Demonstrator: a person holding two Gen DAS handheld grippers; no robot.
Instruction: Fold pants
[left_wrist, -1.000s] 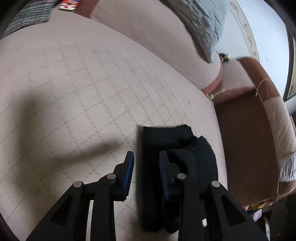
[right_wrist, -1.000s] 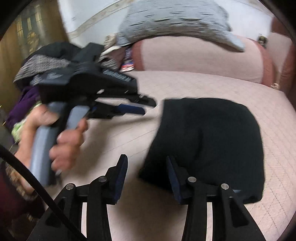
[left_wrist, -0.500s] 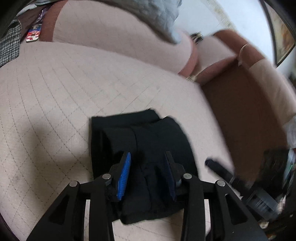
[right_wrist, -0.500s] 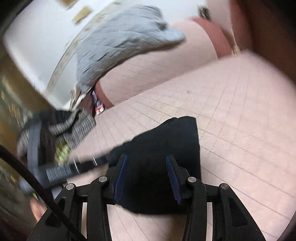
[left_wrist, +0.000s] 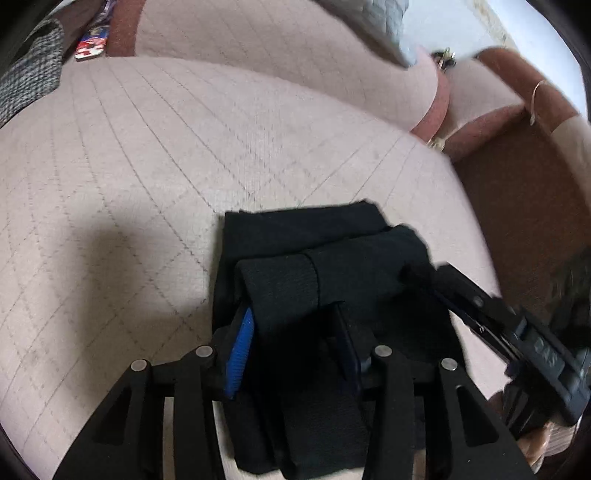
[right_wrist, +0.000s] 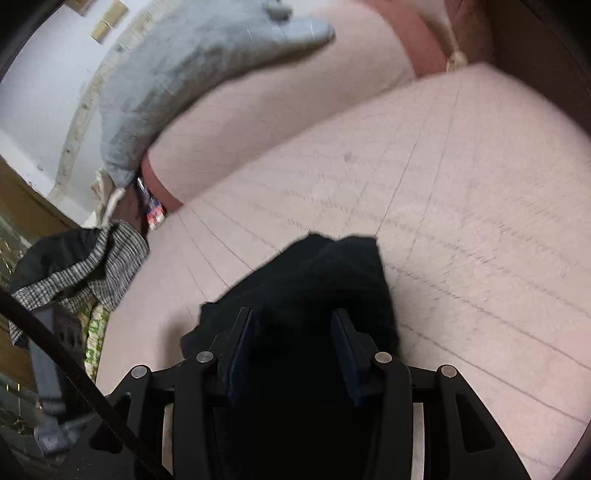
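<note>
You are working over a wide pink quilted sofa seat (left_wrist: 155, 155), stitched in a diamond pattern, which fills most of both views. Behind it runs the pink backrest (left_wrist: 258, 48) with a grey pillow (right_wrist: 192, 62) lying on top. At the seat's right end, in your left wrist view, stands a brown armrest (left_wrist: 517, 199).

The black pants (left_wrist: 317, 266) lie on the seat near its front edge, already folded into a compact bundle with several layers stacked and a rolled fold on top. In the right wrist view the same pants (right_wrist: 314, 273) fill the lower middle, one corner pointing toward the backrest.

A heap of grey checked clothing (right_wrist: 92, 266) sits at the seat's other end, well apart from the pants, with a small red and white packet (left_wrist: 92, 46) beside it near the backrest.

Your left gripper (left_wrist: 295, 347) sits low over the bundle with its fingers (left_wrist: 240, 350) spread apart, the rolled fold lying between them; the blue pad on one side touches the cloth, but the fingers are not pressed together on it. Your right gripper (right_wrist: 291, 347) has its fingers (right_wrist: 240, 343) likewise parted, with dark cloth between them; the blur and darkness hide whether the pads touch the cloth. In the left wrist view that right gripper (left_wrist: 417, 273) reaches in from the right side, its tip against the bundle's edge.
</note>
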